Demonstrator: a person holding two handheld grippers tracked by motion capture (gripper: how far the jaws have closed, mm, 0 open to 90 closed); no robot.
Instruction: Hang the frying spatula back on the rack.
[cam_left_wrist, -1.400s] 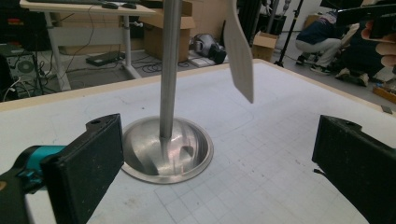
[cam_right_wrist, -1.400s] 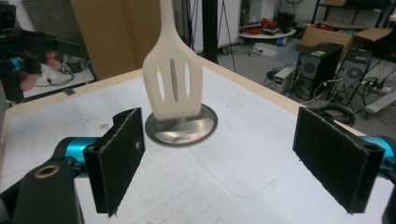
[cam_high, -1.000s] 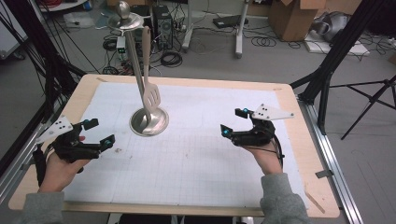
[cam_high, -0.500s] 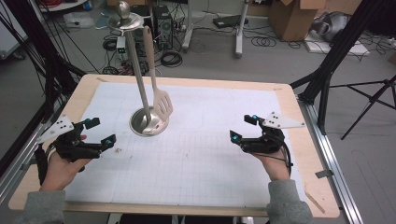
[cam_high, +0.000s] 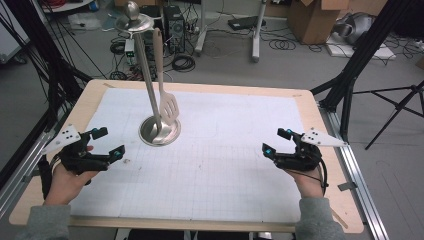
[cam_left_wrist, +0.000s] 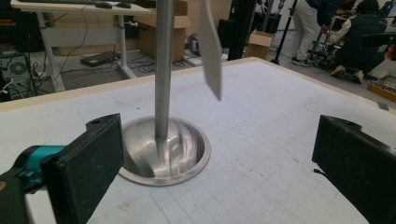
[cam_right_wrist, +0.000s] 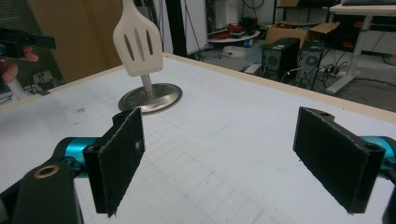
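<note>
No brand, label or readable writing shows on the gear; the white mat (cam_high: 225, 150) that covers the table (cam_high: 320, 115) carries only a fine printed grid and a faint curved outline. The left gripper (cam_high: 107, 145) rests at the mat's left edge, held in the person's left hand (cam_high: 65, 175), and its jaws stand wide apart with nothing between them; in the left gripper view the two black pads (cam_left_wrist: 88, 163) frame open mat. The right gripper (cam_high: 277, 142) sits at the right edge of the mat in the right hand (cam_high: 307, 180), jaws likewise spread wide and holding nothing, its pads (cam_right_wrist: 121, 154) clear of any object. Between the two, toward the left half of the mat and well apart from both grippers, stands a metal rack: a round steel base (cam_high: 159, 131) with a slim upright pole (cam_high: 146, 75) topped by a disc and knob (cam_high: 132, 17). A pale slotted spatula (cam_high: 169, 107) hangs from the disc beside the pole, its blade just above the base. In the right gripper view the spatula blade (cam_right_wrist: 137, 46) faces the camera, showing three slots.
</note>
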